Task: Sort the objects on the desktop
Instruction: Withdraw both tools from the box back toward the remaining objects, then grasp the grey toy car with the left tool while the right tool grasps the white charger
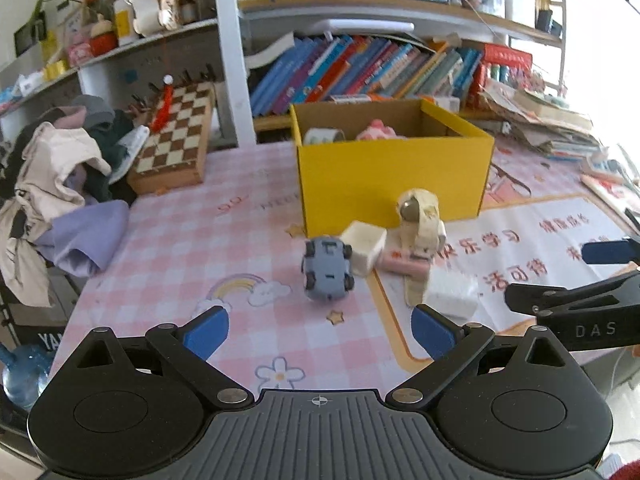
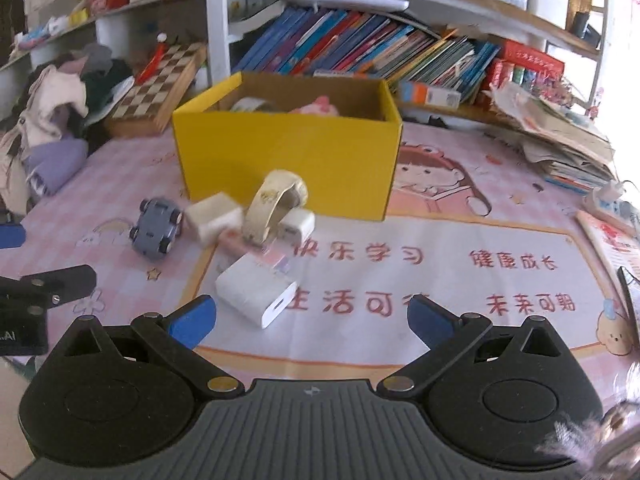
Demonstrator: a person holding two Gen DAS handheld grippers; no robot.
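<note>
a: what's nearest?

b: both tongs. the left gripper [image 1: 320, 334] has its blue pads spread wide with nothing between them, low over the pink checked mat [image 1: 168, 256]. the right gripper [image 2: 312, 322] is the same, jaws wide apart and empty.

a: and just ahead of them?

b: a white charger [image 2: 256, 294] lies just in front of the right gripper's left pad. behind it sit a pink eraser [image 2: 236, 242], a cream watch [image 2: 272, 206] standing on its curled strap, a white cube [image 2: 212, 218] and a smaller white plug [image 2: 298, 226], all bunched together. the grey toy car [image 1: 328, 270] is on its side, touching the cube.

a: further back?

b: the yellow box [image 2: 288, 160], open, with a tape roll [image 1: 324, 135] and something pink [image 1: 376, 130] inside. then a chessboard [image 1: 176, 136], a heap of clothes [image 1: 60, 184], and shelves of books [image 1: 360, 72].
</note>
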